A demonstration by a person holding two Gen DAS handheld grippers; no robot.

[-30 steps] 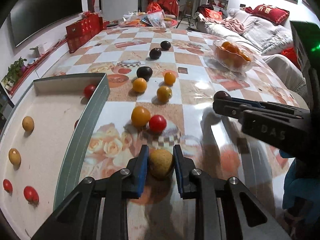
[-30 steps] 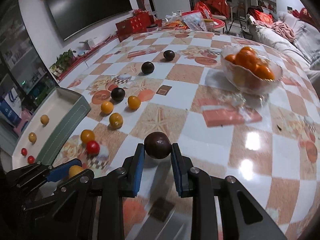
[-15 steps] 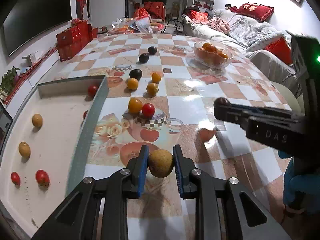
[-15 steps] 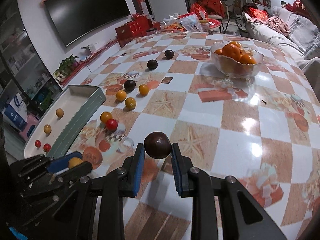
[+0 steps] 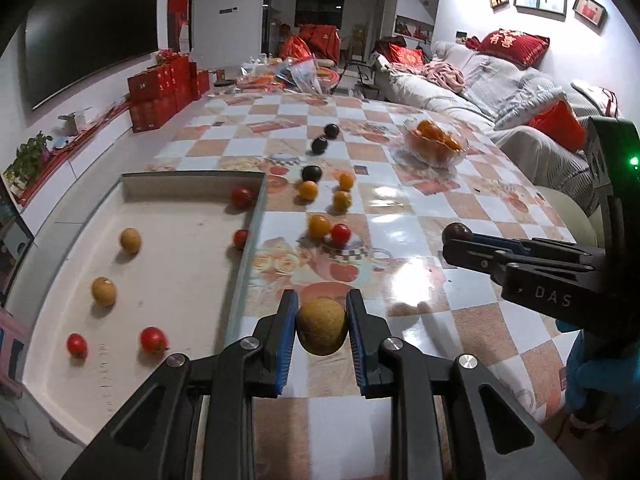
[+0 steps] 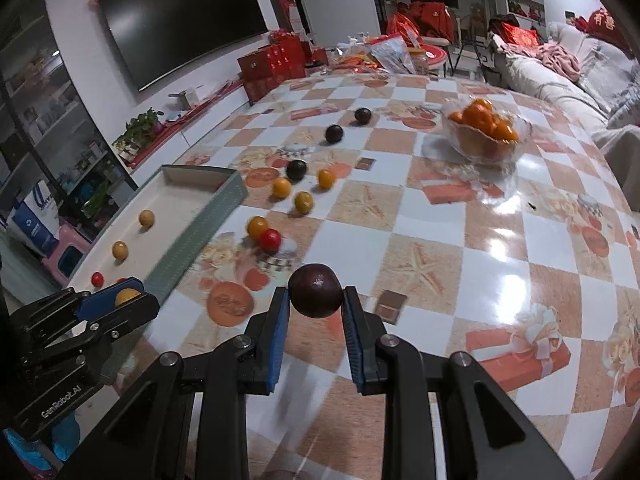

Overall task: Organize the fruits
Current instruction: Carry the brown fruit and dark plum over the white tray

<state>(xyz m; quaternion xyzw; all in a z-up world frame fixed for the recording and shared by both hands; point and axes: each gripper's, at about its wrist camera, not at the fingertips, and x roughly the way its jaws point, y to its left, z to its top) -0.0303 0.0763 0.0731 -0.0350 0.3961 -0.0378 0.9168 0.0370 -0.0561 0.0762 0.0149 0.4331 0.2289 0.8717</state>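
Note:
My left gripper (image 5: 322, 312) is shut on a rough yellow-brown fruit (image 5: 322, 330), held above the table just right of the tray's wall. My right gripper (image 6: 316, 304) is shut on a dark purple fruit (image 6: 315, 295), lifted over the table's near part; it also shows in the left wrist view as the right gripper (image 5: 456, 236). The grey-walled tray (image 5: 248, 240) at the left holds two yellow-brown fruits and several red ones. Loose orange, red and dark fruits (image 5: 320, 226) lie on the checked tablecloth beyond.
A glass bowl of oranges (image 6: 486, 132) stands at the far right of the table. Red gift boxes (image 5: 160, 92) and bags crowd the far end. A sofa (image 5: 500, 96) runs along the right side. The table's near edge is close below both grippers.
Both grippers have risen and drawn back from the table with their fruits still held. The table and tray look farther away now.

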